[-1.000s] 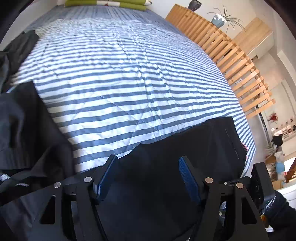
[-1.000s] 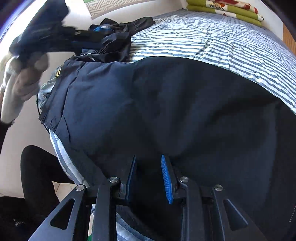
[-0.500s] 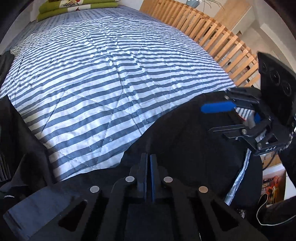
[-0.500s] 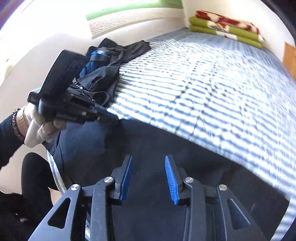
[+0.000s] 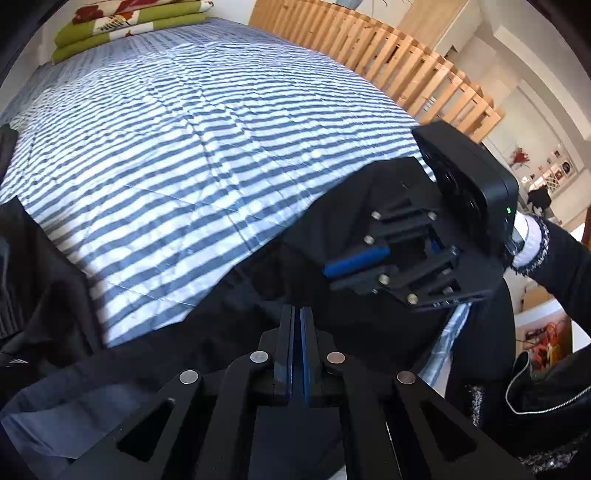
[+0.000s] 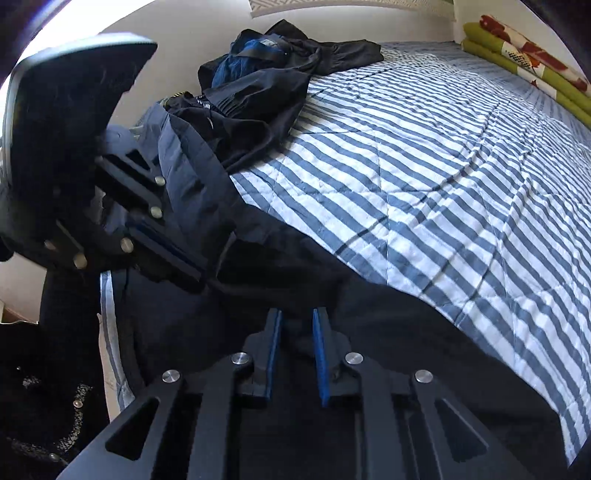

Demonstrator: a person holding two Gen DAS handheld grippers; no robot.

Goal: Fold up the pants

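Note:
Dark navy pants [image 5: 332, 206] lie across the near edge of the striped bed, and in the right wrist view the pants [image 6: 406, 332] fill the foreground. My left gripper [image 5: 296, 314] is shut, its blue pads pinching a fold of the pants cloth. From the right wrist view the left gripper [image 6: 192, 273] sits at the left on a raised ridge of fabric. My right gripper [image 6: 295, 321] points down onto the pants. Its jaws are closing, a narrow gap still shows, and dark cloth lies between them. The left wrist view shows the right gripper [image 5: 332, 277] close by.
The blue-and-white striped bedspread [image 5: 184, 147] stretches away behind the pants. A heap of other dark clothes [image 6: 266, 92] lies by the wall side. Folded green blankets [image 5: 129, 26] sit at the head end. A wooden slatted rail [image 5: 406, 74] runs along the far side. A person's sleeve [image 5: 554, 258] is at the right.
The left gripper went from wide open to shut on the cloth. The two grippers have come closer together over the pants. The right jaws widened a little, then narrowed.

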